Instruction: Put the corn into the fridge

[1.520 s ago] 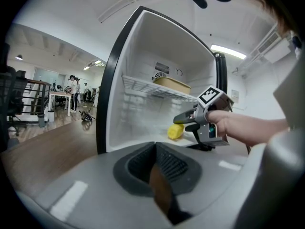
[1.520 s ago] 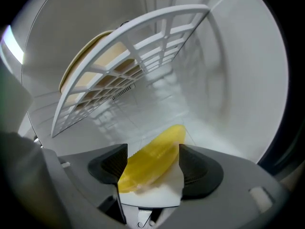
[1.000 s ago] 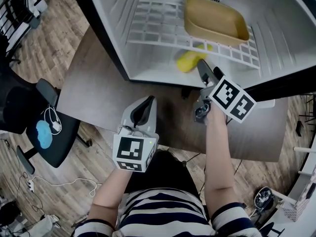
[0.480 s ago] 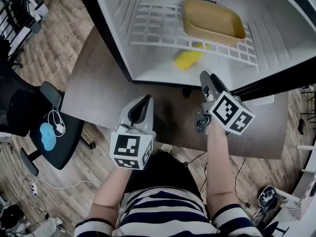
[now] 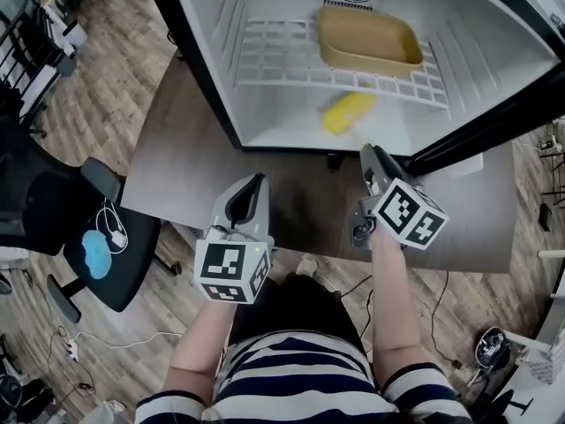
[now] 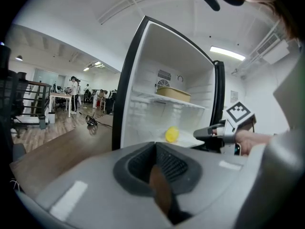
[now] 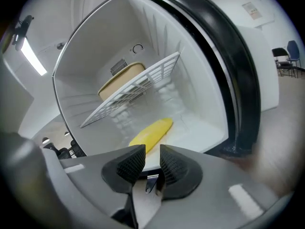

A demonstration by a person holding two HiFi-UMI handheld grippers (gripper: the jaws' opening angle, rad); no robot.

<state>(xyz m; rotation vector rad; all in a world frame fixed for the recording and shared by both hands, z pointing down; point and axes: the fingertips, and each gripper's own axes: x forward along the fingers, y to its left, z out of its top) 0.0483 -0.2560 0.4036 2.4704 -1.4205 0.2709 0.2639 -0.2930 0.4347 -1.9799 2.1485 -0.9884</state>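
I am holding both tools over the worktop [image 5: 190,162], in front of the open fridge [image 5: 221,51]. The left tool [image 5: 254,185] is showing its jaws pressed together, with nothing pinched. The right tool [image 5: 369,153] is pointing at the fridge opening; its jaws are closing, with a narrow gap between the pads and nothing in that gap. The corn [image 5: 347,111] is lying on the fridge floor, apart from both tools and beneath the wire shelf [image 5: 274,56]. A tan tray [image 5: 366,38] is resting on that shelf, toward the back wall.
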